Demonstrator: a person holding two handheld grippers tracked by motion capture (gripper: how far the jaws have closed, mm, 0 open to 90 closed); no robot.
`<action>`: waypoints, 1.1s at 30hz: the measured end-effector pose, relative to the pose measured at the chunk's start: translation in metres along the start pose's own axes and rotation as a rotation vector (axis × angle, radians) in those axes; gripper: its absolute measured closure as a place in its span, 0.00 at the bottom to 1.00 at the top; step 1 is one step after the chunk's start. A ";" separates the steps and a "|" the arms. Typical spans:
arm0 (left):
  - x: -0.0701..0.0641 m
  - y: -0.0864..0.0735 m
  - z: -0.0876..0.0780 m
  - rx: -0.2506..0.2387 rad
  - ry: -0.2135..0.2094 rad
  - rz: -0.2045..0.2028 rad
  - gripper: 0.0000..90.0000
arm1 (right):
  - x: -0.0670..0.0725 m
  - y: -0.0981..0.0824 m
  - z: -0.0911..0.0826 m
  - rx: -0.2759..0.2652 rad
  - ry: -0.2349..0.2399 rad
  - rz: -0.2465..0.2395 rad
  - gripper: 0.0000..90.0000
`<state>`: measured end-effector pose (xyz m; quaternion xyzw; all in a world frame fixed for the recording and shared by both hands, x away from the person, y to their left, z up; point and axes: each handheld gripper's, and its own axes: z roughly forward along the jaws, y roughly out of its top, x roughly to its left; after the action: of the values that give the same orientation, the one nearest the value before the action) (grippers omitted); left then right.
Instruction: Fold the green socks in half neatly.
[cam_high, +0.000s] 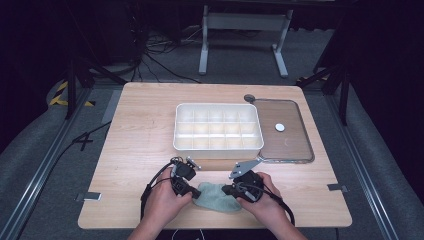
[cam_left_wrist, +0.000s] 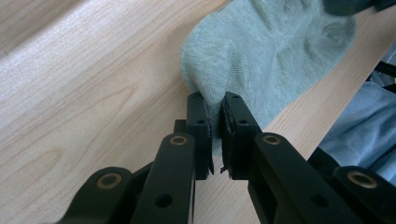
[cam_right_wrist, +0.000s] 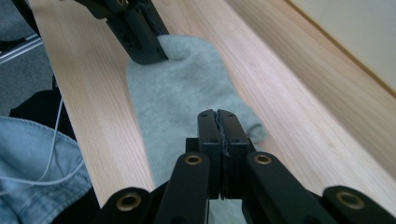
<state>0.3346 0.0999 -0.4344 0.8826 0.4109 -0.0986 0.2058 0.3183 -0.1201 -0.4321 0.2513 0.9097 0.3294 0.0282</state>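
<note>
A pale green sock (cam_high: 217, 199) lies flat on the wooden table near its front edge, between my two hands. My left gripper (cam_high: 195, 192) is at the sock's left end. In the left gripper view its jaws (cam_left_wrist: 215, 100) are shut on a bunched fold of the sock (cam_left_wrist: 271, 51). My right gripper (cam_high: 229, 191) is at the sock's right end. In the right gripper view its jaws (cam_right_wrist: 217, 113) are pressed together over the sock (cam_right_wrist: 182, 93), pinching a thin bit of fabric. The left gripper (cam_right_wrist: 149, 51) shows at the sock's far end.
A white box with several empty compartments (cam_high: 218, 146) stands mid-table. Its clear lid (cam_high: 290, 147) lies to the right with a small white disc (cam_high: 280, 127) on it. The table's front edge (cam_high: 215, 225) runs just behind the sock. Denim cloth (cam_right_wrist: 37, 158) lies below it.
</note>
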 end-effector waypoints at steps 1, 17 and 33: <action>-0.001 0.000 0.000 0.006 0.001 0.007 0.92 | 0.005 0.002 0.012 0.022 0.013 -0.027 1.00; -0.015 0.002 -0.010 -0.106 -0.095 0.067 0.92 | 0.009 -0.001 0.036 0.039 -0.019 -0.044 1.00; -0.011 0.006 -0.018 -0.084 -0.034 0.051 0.92 | -0.012 -0.026 0.006 0.026 -0.039 0.093 0.98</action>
<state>0.3321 0.0965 -0.4128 0.8817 0.3884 -0.0909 0.2519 0.3188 -0.1393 -0.4540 0.3001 0.9005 0.3134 0.0272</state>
